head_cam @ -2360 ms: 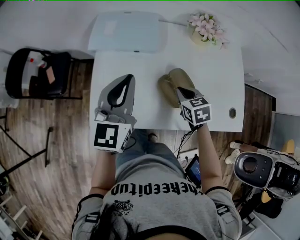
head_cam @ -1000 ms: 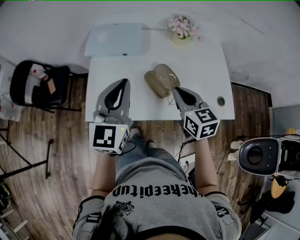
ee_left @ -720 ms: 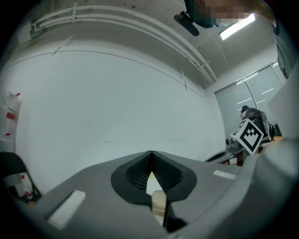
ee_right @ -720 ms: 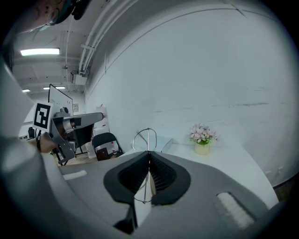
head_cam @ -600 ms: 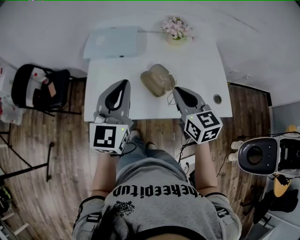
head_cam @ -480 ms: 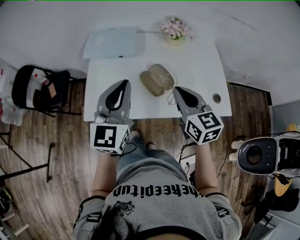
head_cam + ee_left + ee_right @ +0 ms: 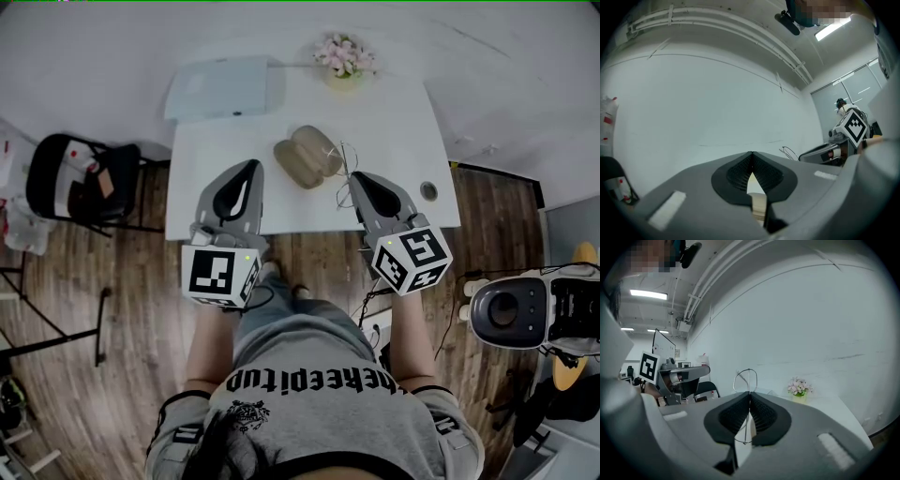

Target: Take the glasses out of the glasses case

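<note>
An olive-tan glasses case (image 7: 306,157) lies open on the white table (image 7: 403,141), both halves facing up. Thin wire-framed glasses (image 7: 343,167) hang just right of the case, and my right gripper (image 7: 353,176) is shut on them. In the right gripper view one wire lens loop (image 7: 746,378) sticks up past the tips of the right gripper (image 7: 749,394), and the frame runs down between the pads. My left gripper (image 7: 251,165) hovers over the table's left front, left of the case. Seen in its own view, the left gripper (image 7: 751,155) is shut with nothing in it.
A flat pale-blue laptop-like slab (image 7: 225,86) lies at the table's back left. A pot of pink flowers (image 7: 344,56) stands at the back. A cable hole (image 7: 428,191) is at the front right corner. A black chair (image 7: 80,173) stands left, a round device (image 7: 511,312) right.
My right gripper has drawn back from the case toward the table's front edge, and the glasses have come out of the case with it. The left gripper has hardly moved.
</note>
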Action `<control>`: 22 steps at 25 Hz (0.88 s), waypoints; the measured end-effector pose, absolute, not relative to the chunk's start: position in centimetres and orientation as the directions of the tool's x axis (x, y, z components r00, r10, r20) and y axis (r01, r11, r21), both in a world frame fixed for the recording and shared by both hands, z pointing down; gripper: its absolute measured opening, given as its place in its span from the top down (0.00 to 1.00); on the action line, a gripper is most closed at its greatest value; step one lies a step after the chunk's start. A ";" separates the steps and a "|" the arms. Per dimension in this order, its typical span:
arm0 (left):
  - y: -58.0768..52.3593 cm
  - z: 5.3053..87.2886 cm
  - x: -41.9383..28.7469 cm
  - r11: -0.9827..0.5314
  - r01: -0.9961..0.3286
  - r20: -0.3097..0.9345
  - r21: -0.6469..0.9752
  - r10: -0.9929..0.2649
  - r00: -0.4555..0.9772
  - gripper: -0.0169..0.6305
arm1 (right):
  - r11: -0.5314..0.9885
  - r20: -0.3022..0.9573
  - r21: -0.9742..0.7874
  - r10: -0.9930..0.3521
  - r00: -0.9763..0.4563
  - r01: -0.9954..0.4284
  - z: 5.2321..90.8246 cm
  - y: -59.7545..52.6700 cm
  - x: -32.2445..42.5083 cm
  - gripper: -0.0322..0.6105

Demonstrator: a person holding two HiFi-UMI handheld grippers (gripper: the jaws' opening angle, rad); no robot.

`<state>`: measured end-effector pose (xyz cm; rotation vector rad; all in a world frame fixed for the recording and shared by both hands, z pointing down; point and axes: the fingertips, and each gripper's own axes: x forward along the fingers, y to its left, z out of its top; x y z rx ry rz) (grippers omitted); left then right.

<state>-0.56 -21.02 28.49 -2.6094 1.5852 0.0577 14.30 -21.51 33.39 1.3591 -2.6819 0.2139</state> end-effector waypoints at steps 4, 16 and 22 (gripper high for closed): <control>-20.7 28.8 0.0 -0.464 -0.884 -0.087 -0.062 -0.880 0.468 0.94 | 0.583 0.151 -0.063 -0.797 -0.585 -0.810 32.7 -21.0 14.8 0.94; -19.3 28.1 1.2 -0.457 -0.886 -0.091 -0.073 -0.882 0.462 0.94 | 0.578 0.079 -0.034 -0.812 -0.579 -0.815 30.9 -19.3 16.1 0.94; -18.8 28.1 1.3 -0.454 -0.888 -0.094 -0.073 -0.883 0.459 0.94 | 0.568 0.051 -0.025 -0.821 -0.569 -0.822 30.3 -18.7 16.6 0.94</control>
